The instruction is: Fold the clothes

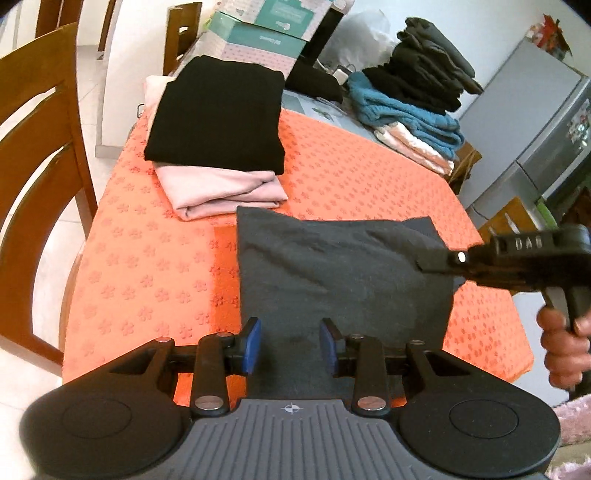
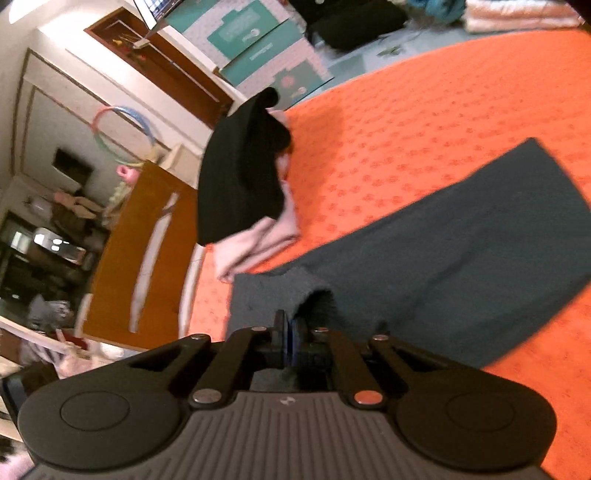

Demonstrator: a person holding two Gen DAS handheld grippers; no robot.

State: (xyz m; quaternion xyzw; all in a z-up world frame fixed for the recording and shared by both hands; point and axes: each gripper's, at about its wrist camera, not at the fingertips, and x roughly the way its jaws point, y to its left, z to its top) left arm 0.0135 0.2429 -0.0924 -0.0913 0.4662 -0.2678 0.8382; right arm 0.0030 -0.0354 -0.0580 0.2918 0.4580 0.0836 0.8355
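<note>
On your far left stands a brown wooden slatted chair [image 1: 40, 155], pulled close to the desk edge. The desk is covered by an orange flower-patterned cloth [image 1: 332, 177]. Toward its left rear lies a folded black garment [image 1: 218, 114] stacked on a folded pale pink garment [image 1: 221, 188], the pink one sticking out on the near side.

Your left gripper [image 1: 290, 345] sits low at the near edge with its blue-padded fingers [image 1: 251, 345] spread wide, and nothing is caught between them. It hovers over the near end of the dark grey knit garment [image 1: 332, 273], which lies flat on the orange cloth in the middle of the desk, just in front of the pink and black stack without clearly touching it.

Behind, two teal and white cardboard boxes [image 1: 266, 29] rest at the back of the desk. To their right is a pile of clothes [image 1: 417, 96]: dark ones on top, a blue fluffy one under them, pale pink ones at the bottom.

Your right gripper [image 2: 290, 341] has its fingers closed together, pinching a raised fold at the grey garment's edge; the cloth lifts into a small hump right at the fingertips. From the left camera that gripper reaches in over the garment's right side, with your hand [image 1: 565, 350] on its handle. A grey refrigerator [image 1: 546, 125] stands at far right.
</note>
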